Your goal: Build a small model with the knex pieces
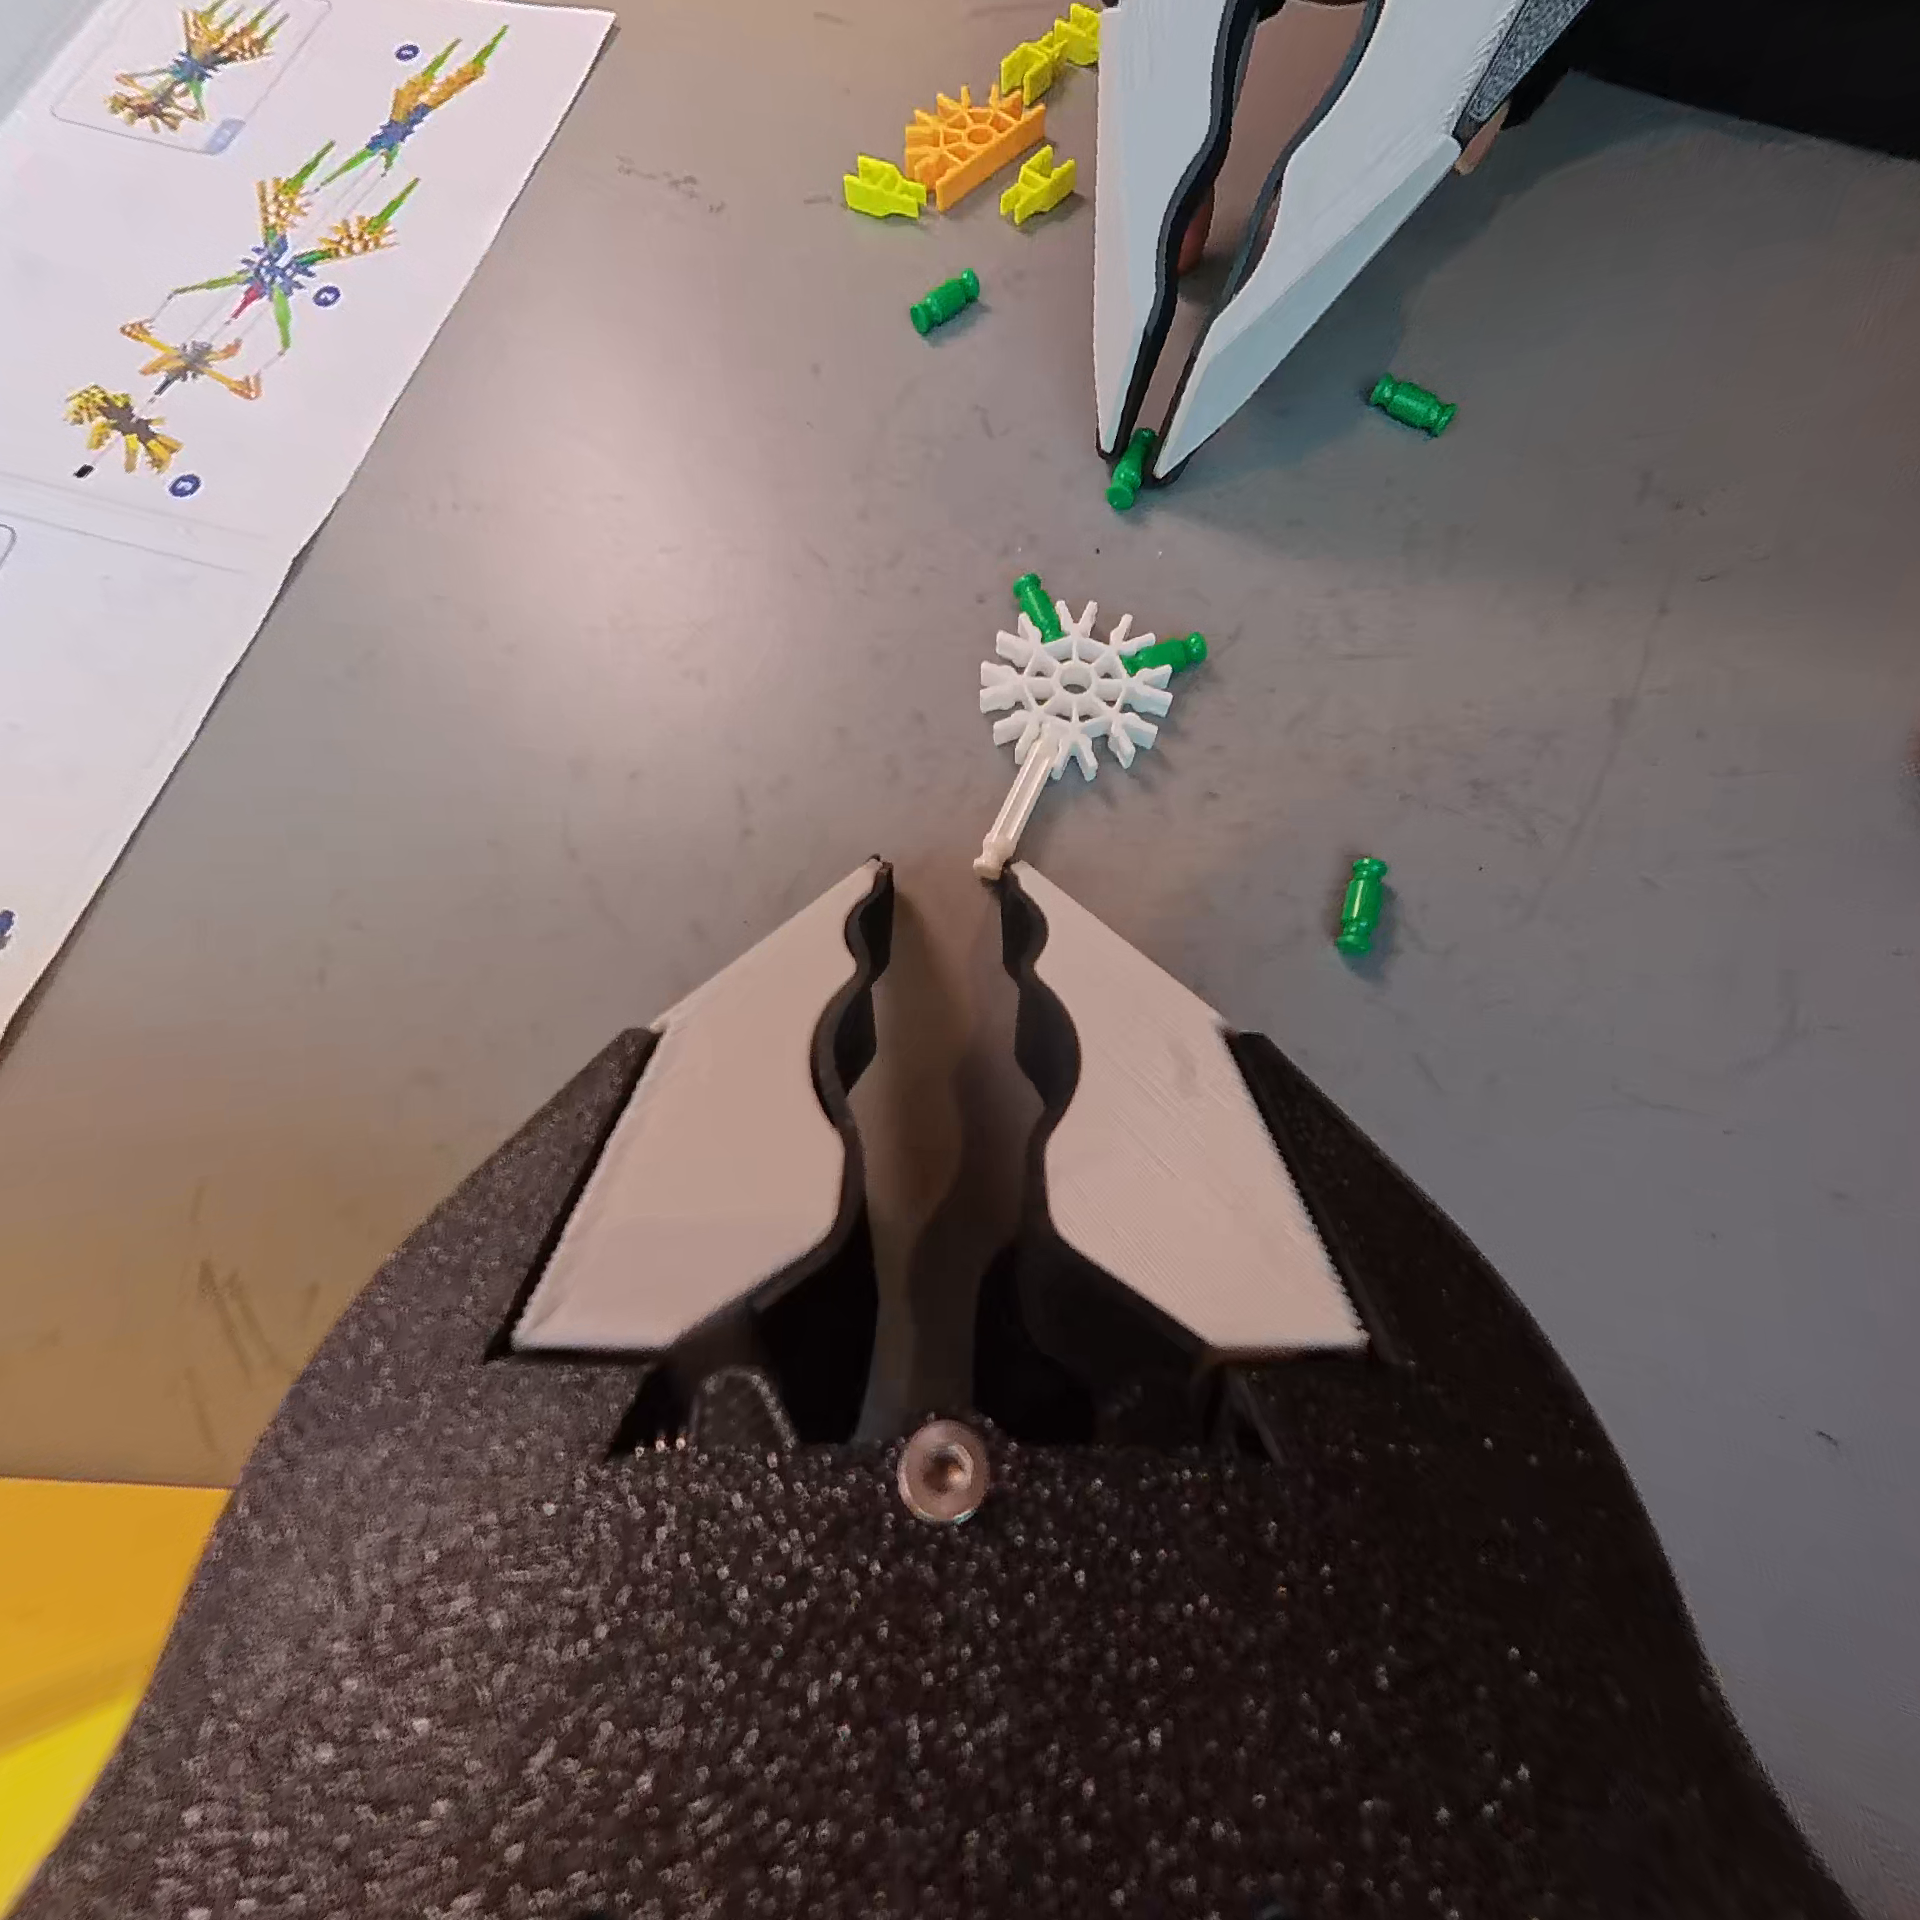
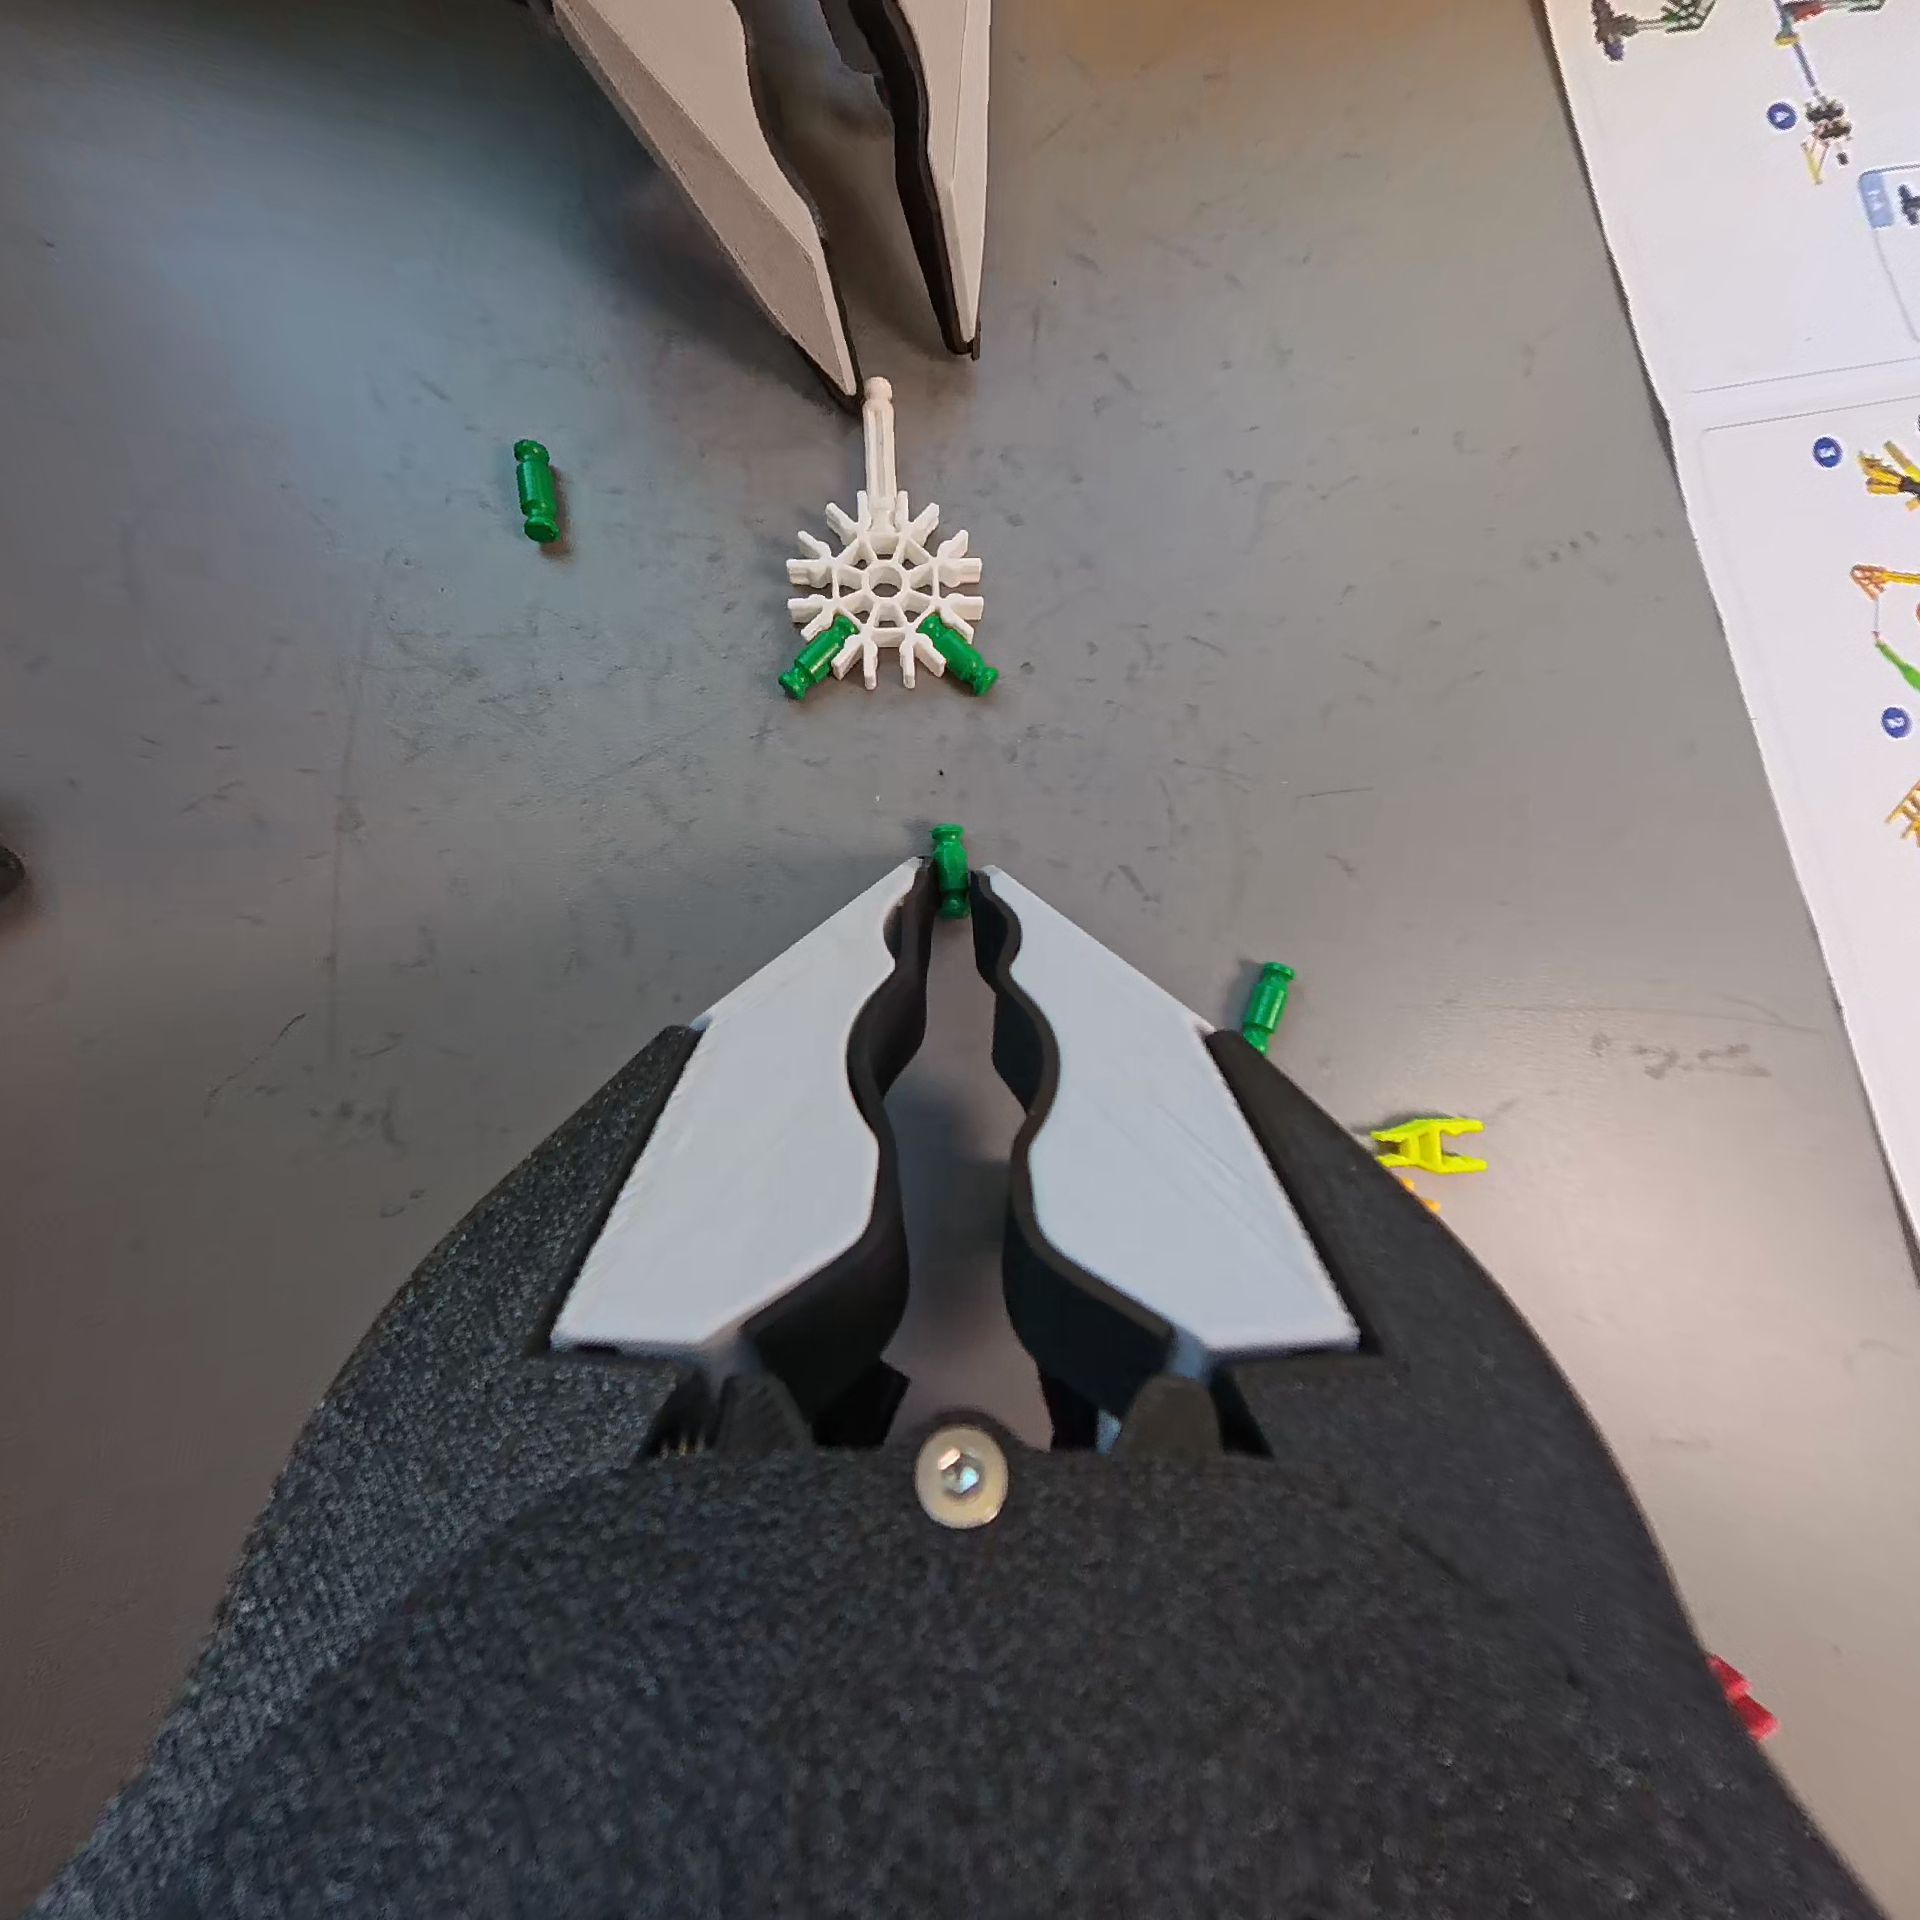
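A white snowflake-shaped connector (image 1: 1075, 686) (image 2: 883, 592) lies flat on the grey table. A white rod (image 1: 1013, 810) (image 2: 878, 436) and two short green rods (image 1: 1169, 655) (image 2: 816, 665) are plugged into it. My left gripper (image 1: 945, 868) (image 2: 904, 369) is open and empty. Its tips rest near the table, and the white rod's free end sits right at the right fingertip. My right gripper (image 2: 951, 871) (image 1: 1138, 468) is shut on a short green rod (image 2: 948, 873) (image 1: 1127, 478), just short of the connector on the opposite side.
Loose green rods (image 1: 1361, 904) (image 1: 1411, 403) (image 1: 945, 301) (image 2: 537, 490) (image 2: 1265, 1006) lie around. An orange connector (image 1: 971, 145) and yellow-green clips (image 1: 883, 187) (image 2: 1429, 1143) lie beside the right gripper. A printed instruction sheet (image 1: 208, 312) (image 2: 1787, 416) covers one side. A red piece (image 2: 1740, 1714) shows by my right gripper's body. The gap from one gripper's tips to the other's is roughly 11 cm.
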Available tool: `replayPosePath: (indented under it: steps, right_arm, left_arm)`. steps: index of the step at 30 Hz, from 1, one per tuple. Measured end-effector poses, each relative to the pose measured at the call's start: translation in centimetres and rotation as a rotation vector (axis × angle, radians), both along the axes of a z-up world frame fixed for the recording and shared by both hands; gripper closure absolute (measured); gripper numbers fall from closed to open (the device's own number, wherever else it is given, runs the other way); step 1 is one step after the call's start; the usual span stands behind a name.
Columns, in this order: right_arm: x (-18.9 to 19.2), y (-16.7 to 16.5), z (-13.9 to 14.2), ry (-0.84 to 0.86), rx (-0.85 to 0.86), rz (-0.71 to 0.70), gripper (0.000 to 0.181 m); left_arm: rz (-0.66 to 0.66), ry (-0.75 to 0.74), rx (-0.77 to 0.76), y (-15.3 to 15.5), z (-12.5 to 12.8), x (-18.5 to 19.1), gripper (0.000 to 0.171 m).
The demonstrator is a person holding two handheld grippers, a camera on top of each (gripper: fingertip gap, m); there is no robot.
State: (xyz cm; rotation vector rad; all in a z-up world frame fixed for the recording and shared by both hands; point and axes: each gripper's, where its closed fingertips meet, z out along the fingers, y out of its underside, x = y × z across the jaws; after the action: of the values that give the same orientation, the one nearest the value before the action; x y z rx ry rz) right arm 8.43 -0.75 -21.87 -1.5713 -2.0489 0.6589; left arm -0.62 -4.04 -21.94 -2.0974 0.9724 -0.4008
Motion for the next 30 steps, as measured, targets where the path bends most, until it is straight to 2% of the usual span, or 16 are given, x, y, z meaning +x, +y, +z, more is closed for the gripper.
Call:
replayPosePath:
  steps: [25, 30]
  right_arm:
    - [0.2, 0.1, 0.1, 0.015, 0.017, -0.012, 0.175]
    - [0.2, 0.2, 0.1, 0.015, 0.015, -0.013, 0.175]
  left_arm:
    - [0.134, 0.046, 0.052, 1.3, 0.1, -1.8, 0.154]
    - [0.141, -0.044, 0.046, 1.2, 1.2, -1.9, 0.155]
